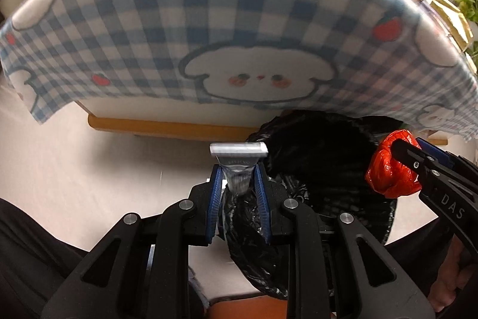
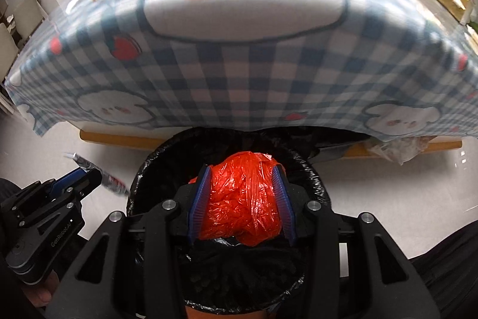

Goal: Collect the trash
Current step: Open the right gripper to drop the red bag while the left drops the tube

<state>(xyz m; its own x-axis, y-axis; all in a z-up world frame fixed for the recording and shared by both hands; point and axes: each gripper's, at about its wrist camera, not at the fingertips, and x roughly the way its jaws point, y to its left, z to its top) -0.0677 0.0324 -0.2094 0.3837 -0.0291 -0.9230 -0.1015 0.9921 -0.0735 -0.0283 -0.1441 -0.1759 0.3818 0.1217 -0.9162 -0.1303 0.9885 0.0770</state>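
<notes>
Looking along the left gripper (image 1: 238, 180), its blue pads pinch a silvery tube (image 1: 238, 159) over the black-lined bin's (image 1: 322, 145) rim. Only the right wrist view shows the bin's (image 2: 310, 172) open mouth — right gripper (image 2: 243, 195) clamped on a crumpled red bag (image 2: 243, 199) above it, under the checked tablecloth (image 2: 248, 73).

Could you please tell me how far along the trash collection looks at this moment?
Done: both pieces are picked up. In hand: the right gripper holds a crumpled red plastic bag over the black-lined bin; the left gripper clamps a silvery wrapper beside the bin's rim. Left: dropping both in, and more litter apparently lies under the table.
</notes>
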